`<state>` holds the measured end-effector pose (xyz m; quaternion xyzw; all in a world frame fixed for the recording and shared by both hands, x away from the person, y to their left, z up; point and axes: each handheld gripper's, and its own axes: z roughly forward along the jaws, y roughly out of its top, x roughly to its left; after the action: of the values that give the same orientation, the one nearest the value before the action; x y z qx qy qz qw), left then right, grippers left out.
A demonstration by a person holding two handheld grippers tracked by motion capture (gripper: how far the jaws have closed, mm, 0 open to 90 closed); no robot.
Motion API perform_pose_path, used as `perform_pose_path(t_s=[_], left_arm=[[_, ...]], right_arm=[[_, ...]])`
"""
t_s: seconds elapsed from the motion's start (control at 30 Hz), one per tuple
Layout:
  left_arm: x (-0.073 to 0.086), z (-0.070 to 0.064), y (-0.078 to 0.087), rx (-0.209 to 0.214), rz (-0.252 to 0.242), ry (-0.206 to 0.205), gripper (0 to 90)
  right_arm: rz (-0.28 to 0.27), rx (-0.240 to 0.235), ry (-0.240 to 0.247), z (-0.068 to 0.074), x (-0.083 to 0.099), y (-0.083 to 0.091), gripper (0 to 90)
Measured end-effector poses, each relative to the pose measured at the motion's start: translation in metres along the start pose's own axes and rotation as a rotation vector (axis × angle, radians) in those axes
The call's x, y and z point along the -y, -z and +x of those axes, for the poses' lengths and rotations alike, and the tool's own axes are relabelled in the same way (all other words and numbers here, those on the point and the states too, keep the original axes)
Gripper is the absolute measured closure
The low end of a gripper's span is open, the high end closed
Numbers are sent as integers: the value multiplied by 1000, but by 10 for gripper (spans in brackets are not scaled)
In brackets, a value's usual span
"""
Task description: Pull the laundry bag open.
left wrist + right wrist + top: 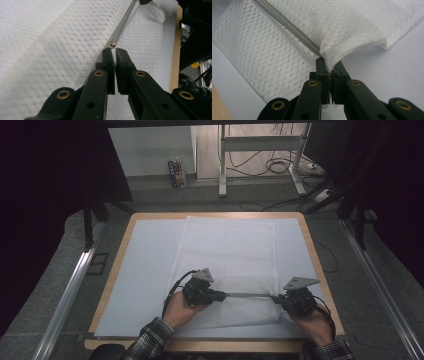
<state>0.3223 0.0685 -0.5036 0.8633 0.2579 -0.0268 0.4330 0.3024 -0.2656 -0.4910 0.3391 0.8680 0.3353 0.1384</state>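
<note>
A white mesh bag (227, 252) lies flat down the middle of the table, with a grey zipper (249, 295) running across its near end. My left gripper (223, 295) is shut on the mesh at the zipper's left end. In the left gripper view, its tips (114, 52) pinch the fabric just behind the small metal zipper pull (112, 45). My right gripper (276, 299) is shut on the bag's right corner. In the right gripper view, the mesh (287, 50) folds up into the gripper (330, 65) beside the zipper (292, 28).
A pale sheet (145, 270) covers the wooden table (316, 255), whose edge shows around it. Metal rails (70, 290) run along both sides on the floor. A desk frame (222, 165) and cables stand beyond the far edge.
</note>
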Motion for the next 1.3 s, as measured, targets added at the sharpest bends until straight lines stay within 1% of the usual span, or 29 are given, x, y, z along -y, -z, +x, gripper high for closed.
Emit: perform_pose_path(t_s=[0.03,0.07,0.17,0.23,0.27,0.3,0.4,0.43,0.47,0.5,0.7,0.77,0.83,0.97,1.0,1.23,1.3], left_arm=[[1,1,1,1,8,-10,872],[1,0,0,0,2,-1,872],[3,0,-1,-8,10,-2,872],[4,2,2,-5,9,1,872],[5,2,3,-10,5,5,872],[6,2,5,-9,0,11,872],[8,4,8,-20,6,5,872],[9,3,8,-23,2,13,872],[10,4,10,-25,8,7,872],[11,4,11,-25,-1,18,872],[16,6,18,-33,-4,21,872],[19,8,20,-38,-11,36,872],[21,10,24,-42,-9,40,872],[24,11,29,-43,-22,54,873],[25,11,30,-43,-23,57,872],[33,14,38,-48,-29,76,872],[34,13,41,-53,-25,74,872]], right_arm=[[-3,-6,-3,0,0,0,858],[-1,-6,-1,0,0,0,858],[3,-1,0,1,0,-1,858],[4,3,2,0,1,-1,858],[-2,-6,-7,-1,1,0,858],[1,3,-2,-1,1,0,858],[2,1,1,-1,1,0,858],[1,-1,-3,-2,1,0,858],[4,4,-1,-2,1,-1,858],[5,2,-3,-2,2,-1,858],[5,4,-7,-2,2,0,858],[5,0,-12,-3,3,0,858],[7,9,-6,-3,3,0,858],[7,10,-7,-4,4,0,858],[5,7,-15,-4,4,0,858],[0,5,-17,-5,5,1,858],[4,8,-15,-5,4,1,858]])
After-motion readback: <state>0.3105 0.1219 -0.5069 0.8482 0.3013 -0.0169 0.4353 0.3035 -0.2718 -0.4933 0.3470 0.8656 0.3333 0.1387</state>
